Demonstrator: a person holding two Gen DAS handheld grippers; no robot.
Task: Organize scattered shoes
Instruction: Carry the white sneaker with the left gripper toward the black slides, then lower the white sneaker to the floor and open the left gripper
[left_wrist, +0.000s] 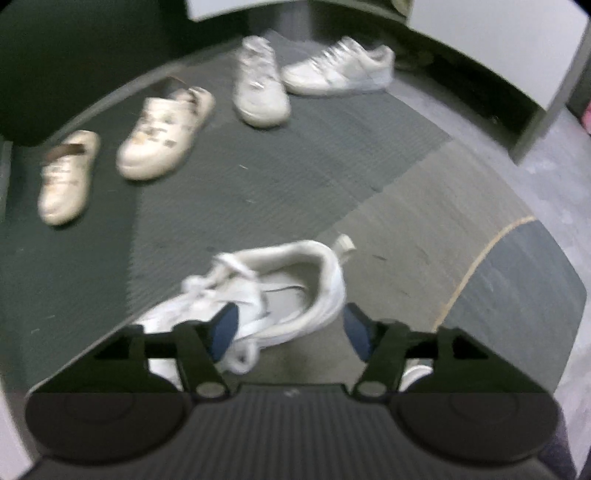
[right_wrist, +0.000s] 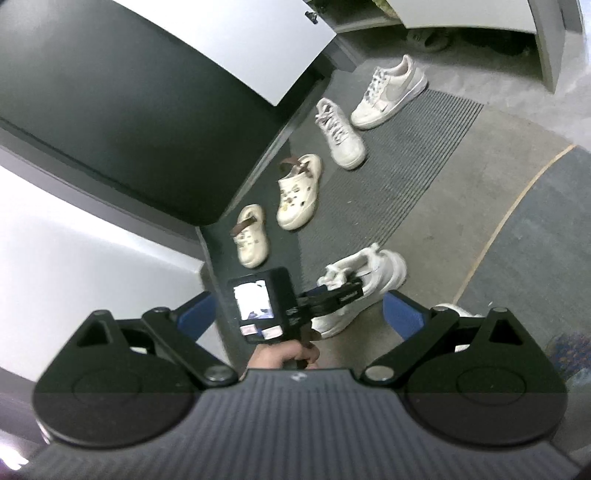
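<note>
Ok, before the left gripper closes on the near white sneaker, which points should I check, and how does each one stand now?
1. Left gripper open: ok, pads apart.
2. White sneaker between the pads: ok, they straddle its heel side.
3. Laces clear of the pads: not ok, loose laces lie by the left pad.
4. Right gripper out of the way: ok, open and behind the left one.
5. Other shoes clear: ok, clogs and flat sneakers lie farther off.
6. Sneaker upright: cannot tell, image blurred.
</note>
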